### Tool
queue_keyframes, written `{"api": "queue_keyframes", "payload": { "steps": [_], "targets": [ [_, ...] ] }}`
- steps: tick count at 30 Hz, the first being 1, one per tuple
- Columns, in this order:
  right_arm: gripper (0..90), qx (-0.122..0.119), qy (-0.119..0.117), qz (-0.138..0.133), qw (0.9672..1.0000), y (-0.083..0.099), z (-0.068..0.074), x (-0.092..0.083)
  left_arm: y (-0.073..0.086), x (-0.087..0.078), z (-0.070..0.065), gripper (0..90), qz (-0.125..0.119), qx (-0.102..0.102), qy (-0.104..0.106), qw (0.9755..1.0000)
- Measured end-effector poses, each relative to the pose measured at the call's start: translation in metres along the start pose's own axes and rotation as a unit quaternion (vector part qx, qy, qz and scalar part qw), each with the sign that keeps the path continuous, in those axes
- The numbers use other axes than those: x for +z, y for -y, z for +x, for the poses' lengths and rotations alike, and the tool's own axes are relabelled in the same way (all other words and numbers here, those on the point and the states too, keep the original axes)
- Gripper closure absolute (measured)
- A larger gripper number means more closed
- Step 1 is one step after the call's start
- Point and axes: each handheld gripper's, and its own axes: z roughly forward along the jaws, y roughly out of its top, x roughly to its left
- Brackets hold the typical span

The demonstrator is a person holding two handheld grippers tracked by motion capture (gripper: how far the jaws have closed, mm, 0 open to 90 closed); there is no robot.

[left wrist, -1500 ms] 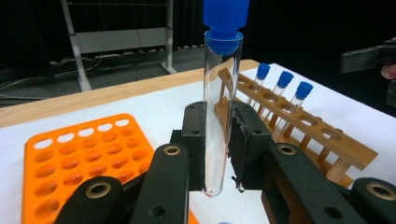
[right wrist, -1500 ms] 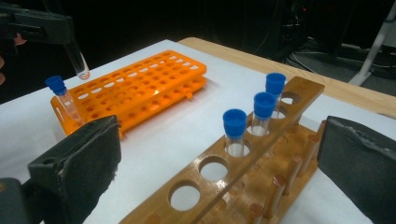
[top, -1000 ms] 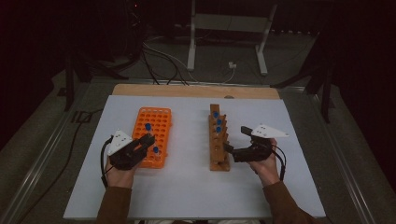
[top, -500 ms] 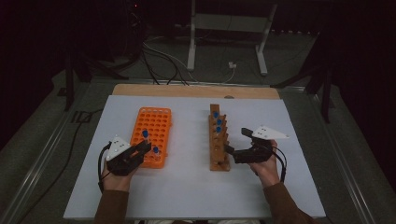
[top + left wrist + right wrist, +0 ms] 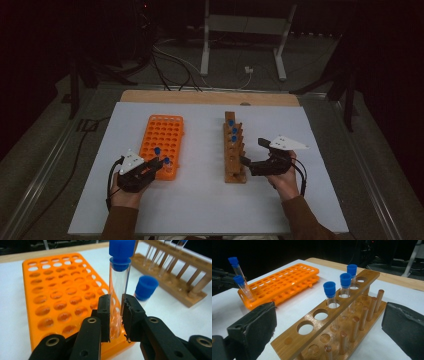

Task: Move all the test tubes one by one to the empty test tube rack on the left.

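Note:
My left gripper (image 5: 115,315) is shut on a clear test tube with a blue cap (image 5: 119,277), held upright over the near right corner of the orange rack (image 5: 57,297). The jaws hide the tube's lower end. A second blue-capped tube (image 5: 145,287) stands in the rack just beyond it. In the high view the left gripper (image 5: 159,164) is at the orange rack's (image 5: 162,132) near end. My right gripper (image 5: 332,325) is open, one pad on each side of the wooden rack's (image 5: 337,312) near end, touching nothing. Three blue-capped tubes (image 5: 345,281) stand in its far holes.
The racks lie side by side on a white board (image 5: 200,200), the wooden rack (image 5: 233,150) to the right of the orange one. A wooden strip (image 5: 210,97) runs along the board's far edge. Cables and a metal stand (image 5: 240,30) lie on the dark floor beyond.
My left hand has drawn back a little toward the board's near edge at the orange rack's corner, still gripping the tube. The right hand has not moved.

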Motion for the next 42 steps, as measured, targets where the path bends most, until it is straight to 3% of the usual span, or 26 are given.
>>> {"api": "queue_keyframes", "payload": {
  "steps": [7, 24, 31, 42],
  "targets": [
    [0.1, -0.002, -0.003, 0.003, 1.0, 0.0006, 0.0018, 0.002, 0.0027, 0.0054, -0.0034, 77.7, 0.029, 0.014, -0.006, 0.9995],
    [0.1, -0.003, -0.007, 0.008, 0.9999, 0.0029, 0.0033, 0.0053, 0.0052, 0.0078, -0.0067, 77.6, 0.052, 0.034, -0.013, 0.9979],
    [0.1, -0.002, -0.008, 0.009, 0.9999, 0.0034, 0.0036, 0.0058, 0.0073, 0.0101, -0.0074, 77.5, 0.061, 0.037, -0.016, 0.9973],
    [0.1, -0.004, -0.011, 0.012, 0.9999, 0.004, 0.0052, 0.0083, 0.0099, 0.0101, -0.0053, 77.2, 0.052, 0.025, -0.007, 0.9983]
  ]
}}
